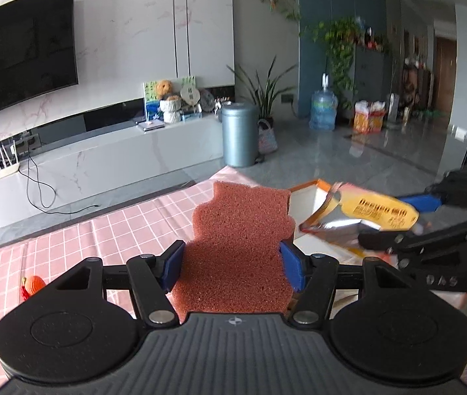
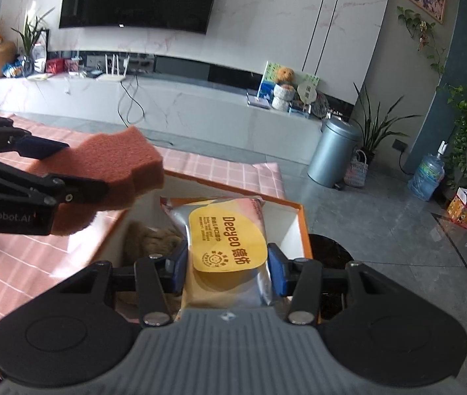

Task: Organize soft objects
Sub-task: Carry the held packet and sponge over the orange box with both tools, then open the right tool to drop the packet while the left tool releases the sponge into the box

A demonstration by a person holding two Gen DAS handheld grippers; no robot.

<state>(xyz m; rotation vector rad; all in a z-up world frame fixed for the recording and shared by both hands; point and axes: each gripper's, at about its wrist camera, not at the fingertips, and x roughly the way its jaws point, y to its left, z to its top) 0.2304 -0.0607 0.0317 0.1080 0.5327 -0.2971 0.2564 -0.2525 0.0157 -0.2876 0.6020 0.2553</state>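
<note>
My left gripper [image 1: 232, 268] is shut on a pink-brown shaped sponge [image 1: 236, 230] and holds it above the pink checked tablecloth [image 1: 102, 230]. It also shows in the right wrist view [image 2: 79, 171] with the sponge [image 2: 118, 164]. My right gripper [image 2: 228, 268] is shut on a silver wipes packet with a yellow label [image 2: 227, 237] and holds it over the open orange-edged white box [image 2: 291, 227]. A brown plush thing [image 2: 154, 240] lies inside the box. In the left wrist view the right gripper [image 1: 398, 223] holds the packet [image 1: 365, 214] over the box [image 1: 306, 200].
A small orange knitted toy [image 1: 33, 286] lies on the cloth at the left. A grey bin [image 2: 332, 154], a water jug [image 2: 427, 177] and plants stand on the floor beyond. A TV bench [image 2: 167, 98] runs along the wall. A dark round object [image 2: 329, 253] is right of the box.
</note>
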